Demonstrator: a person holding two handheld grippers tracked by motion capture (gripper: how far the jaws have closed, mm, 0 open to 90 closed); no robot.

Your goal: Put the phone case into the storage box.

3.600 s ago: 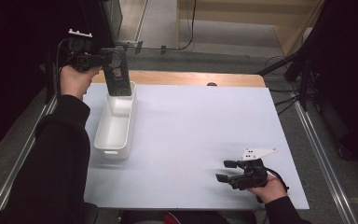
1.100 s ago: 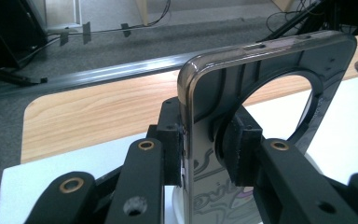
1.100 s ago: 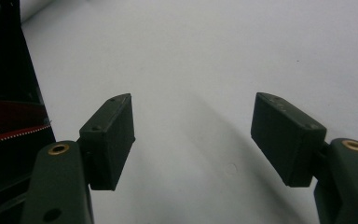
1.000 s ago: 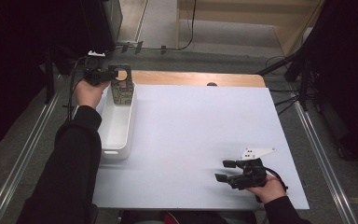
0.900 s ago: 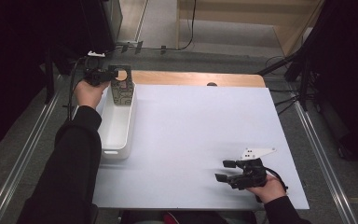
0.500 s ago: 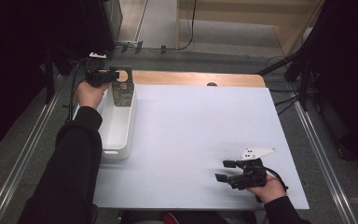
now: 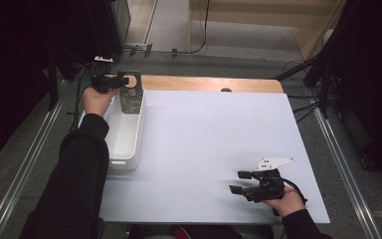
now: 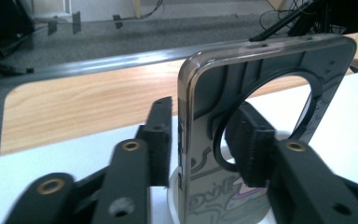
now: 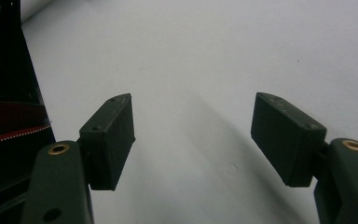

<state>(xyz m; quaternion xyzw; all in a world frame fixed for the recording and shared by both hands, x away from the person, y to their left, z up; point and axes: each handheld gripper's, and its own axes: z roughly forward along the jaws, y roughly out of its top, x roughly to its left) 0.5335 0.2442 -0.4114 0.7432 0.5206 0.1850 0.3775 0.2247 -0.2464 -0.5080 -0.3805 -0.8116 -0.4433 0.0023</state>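
- The counter (image 7: 219,149) in front of me has a white top, with a strip of bare wood along its far edge.
- A white bin (image 7: 124,134) sits on the counter's left side, long side running away from me.
- My left arm in its black sleeve (image 7: 79,169) reaches along the bin to its far end.
- My left tool (image 7: 122,82) grips a phone case (image 8: 261,116) upright over the bin's far end; its jaws sit on both faces of the case, which has a round cut-out and a printed pattern lower down.
- My right tool (image 7: 241,181) rests low near the counter's right front corner, well apart from the bin, jaws spread wide with bare white counter between them.
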